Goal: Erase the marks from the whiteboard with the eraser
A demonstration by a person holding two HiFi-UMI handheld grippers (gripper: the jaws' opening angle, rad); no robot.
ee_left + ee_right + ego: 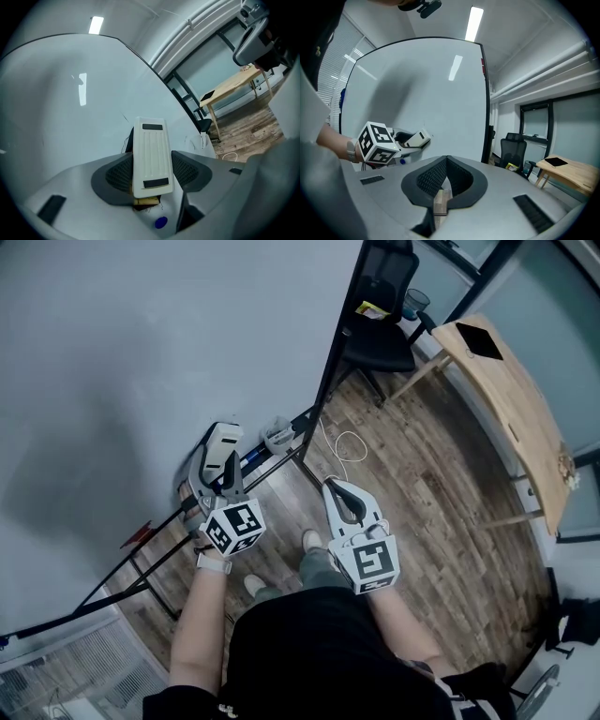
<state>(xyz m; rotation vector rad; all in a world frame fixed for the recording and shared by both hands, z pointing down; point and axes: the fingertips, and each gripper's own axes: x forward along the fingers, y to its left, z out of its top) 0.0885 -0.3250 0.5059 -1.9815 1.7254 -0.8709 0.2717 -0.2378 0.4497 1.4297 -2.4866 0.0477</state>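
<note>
The whiteboard [141, 352] fills the left of the head view and its surface looks almost clean; in the left gripper view I make out only a faint thin stroke [124, 117]. My left gripper [217, 463] is shut on a white plastic-backed eraser [223, 446], held close to the board's lower edge. The eraser [150, 157] sits clamped between both pads, pointing towards the whiteboard [70, 93]. My right gripper [337, 488] hangs lower right over the floor, shut and empty. From the right gripper [446, 164] I see the left gripper [401, 140] and the eraser [417, 139].
A black stand carries the board, with a small cup [278, 435] on its tray. A black office chair [380, 324] and a wooden table [511, 399] stand to the right. A white cable [349, 444] lies on the wooden floor.
</note>
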